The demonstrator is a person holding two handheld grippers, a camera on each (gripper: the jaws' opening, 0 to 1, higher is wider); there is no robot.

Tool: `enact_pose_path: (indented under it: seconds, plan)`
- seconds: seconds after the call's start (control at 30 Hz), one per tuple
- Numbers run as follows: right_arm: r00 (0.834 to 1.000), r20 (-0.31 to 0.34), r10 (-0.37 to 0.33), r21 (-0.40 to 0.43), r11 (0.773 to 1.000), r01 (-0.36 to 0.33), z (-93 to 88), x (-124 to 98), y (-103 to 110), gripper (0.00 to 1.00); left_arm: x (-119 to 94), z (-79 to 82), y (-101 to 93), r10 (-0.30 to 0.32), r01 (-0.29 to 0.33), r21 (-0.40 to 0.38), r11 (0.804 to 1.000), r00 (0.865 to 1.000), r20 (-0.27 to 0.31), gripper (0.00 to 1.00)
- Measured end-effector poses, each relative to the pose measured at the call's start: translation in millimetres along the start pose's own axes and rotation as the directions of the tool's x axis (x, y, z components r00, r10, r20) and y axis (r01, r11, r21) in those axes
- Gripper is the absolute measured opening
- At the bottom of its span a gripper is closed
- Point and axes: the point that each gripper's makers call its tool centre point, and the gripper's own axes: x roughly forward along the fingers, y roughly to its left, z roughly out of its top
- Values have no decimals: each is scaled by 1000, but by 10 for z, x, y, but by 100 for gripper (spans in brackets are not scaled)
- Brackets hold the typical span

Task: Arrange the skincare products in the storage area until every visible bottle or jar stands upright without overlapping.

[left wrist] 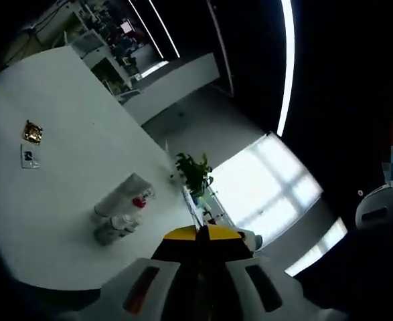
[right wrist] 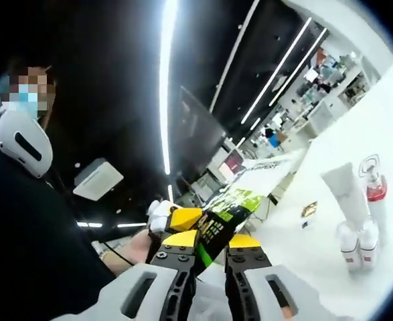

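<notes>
On the white table (left wrist: 62, 87) stands a tight cluster of skincare products (left wrist: 121, 210): a white tube (left wrist: 124, 190), a red-topped pump bottle (left wrist: 140, 200) and small white bottles. The right gripper view shows the same white tube (right wrist: 347, 190), the pump bottle (right wrist: 373, 182) and two small white bottles (right wrist: 358, 242), all upright. My left gripper (left wrist: 199, 233) is well above the table, its yellow tips pressed together with nothing between them. My right gripper (right wrist: 213, 241) is raised, away from the table, and holds a green-and-black packet (right wrist: 217, 224) between its jaws.
A small gold item (left wrist: 32, 132) and a white card (left wrist: 29, 157) lie apart on the table. A potted plant (left wrist: 195, 172) stands past the table's edge. A person in dark clothes (right wrist: 29, 267) is close on the left, one hand (right wrist: 137, 249) near a second yellow tip (right wrist: 186, 217).
</notes>
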Motion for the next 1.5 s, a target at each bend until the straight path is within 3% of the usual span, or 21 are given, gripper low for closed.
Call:
enact_pose_path:
  seconds: [0.3, 0.57, 0.77, 1.07, 1.3, 1.5]
  plan:
    - [995, -84, -47, -71, 997, 42, -203, -36, -84, 26, -60, 99, 152, 38, -36, -42, 998, 998, 44, 0]
    - [980, -145, -138, -159, 981, 114, -341, -152, -265, 47, -139, 137, 399, 99, -91, -95, 991, 992, 82, 0]
    - [969, -160, -186, -186, 970, 156, -388, -252, -376, 60, -137, 111, 552, 134, -122, -126, 985, 987, 89, 0]
    - [957, -175, -231, -185, 962, 199, -426, -353, -478, 68, -67, 85, 686, 157, -143, -154, 978, 984, 88, 0]
    - [946, -178, -270, -203, 951, 234, -429, -411, -538, 81, -32, 38, 796, 178, -162, -177, 971, 981, 81, 0]
    - [934, -186, -306, -222, 939, 264, -422, -504, -595, 87, 11, 50, 1021, 203, -184, -202, 962, 976, 79, 0]
